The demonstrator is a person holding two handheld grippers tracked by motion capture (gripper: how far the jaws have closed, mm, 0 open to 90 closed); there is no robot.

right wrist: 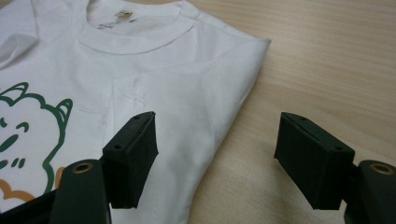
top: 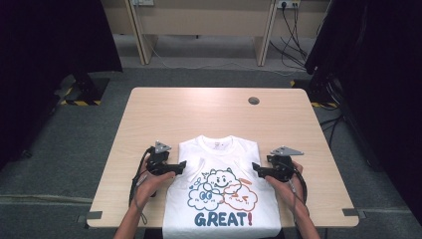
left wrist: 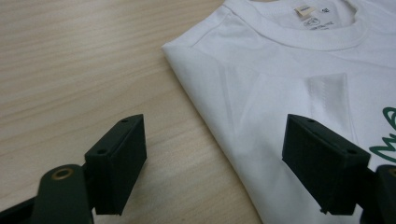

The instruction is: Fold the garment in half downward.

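A white T-shirt (top: 219,189) with cartoon clouds and the word GREAT lies flat on the wooden table (top: 209,112), sleeves folded in, hem over the near edge. My left gripper (top: 180,166) hovers open at the shirt's left folded edge (left wrist: 219,126), one jaw over bare wood and the other over cloth. On the opposite side my right gripper (top: 256,168) is open astride the right folded edge (right wrist: 229,121). Nothing is held between either pair of jaws. The collar and its label (left wrist: 304,11) lie ahead of the left gripper (left wrist: 215,163), and the collar (right wrist: 135,37) ahead of the right gripper (right wrist: 217,156).
A round cable port (top: 254,100) sits in the tabletop at the far right. Bare wood stretches beyond the shirt and to both sides. Dark curtains, stand bases and cables on grey carpet surround the table.
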